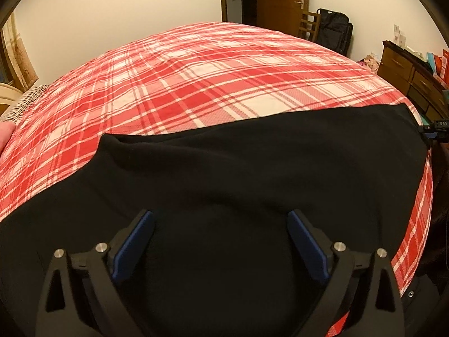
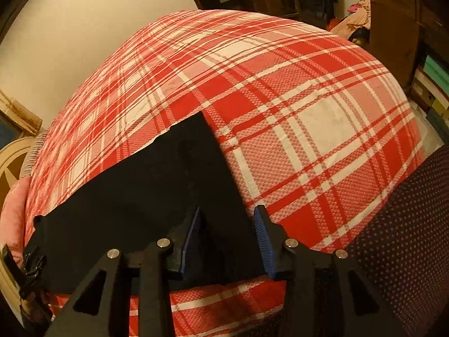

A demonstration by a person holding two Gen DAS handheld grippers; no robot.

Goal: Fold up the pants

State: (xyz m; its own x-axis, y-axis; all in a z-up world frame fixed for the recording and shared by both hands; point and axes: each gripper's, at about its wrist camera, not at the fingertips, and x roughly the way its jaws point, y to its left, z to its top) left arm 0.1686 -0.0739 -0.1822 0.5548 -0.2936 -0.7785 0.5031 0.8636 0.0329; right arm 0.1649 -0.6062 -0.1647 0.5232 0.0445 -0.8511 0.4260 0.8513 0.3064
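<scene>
Black pants (image 1: 252, 168) lie flat along the near side of a bed with a red-and-white plaid sheet (image 1: 196, 70). My left gripper (image 1: 220, 216) hovers over the pants' wide part, open, with nothing pinched between its blue pads. In the right wrist view the pants (image 2: 140, 191) narrow to a straight leg end on the plaid sheet (image 2: 308, 112). My right gripper (image 2: 228, 213) is open and straddles that end's near right edge, with black cloth between the fingers. Each gripper shows small in the other's view, the right gripper (image 1: 435, 132) and the left gripper (image 2: 28, 266), both by the pants' corners.
A wooden dresser (image 1: 407, 73) stands right of the bed, with a chair and a dark bag (image 1: 334, 28) beside a door at the back. A pink pillow (image 2: 14, 219) lies at the bed's left end. Dark dotted fabric (image 2: 407, 224) fills the near right.
</scene>
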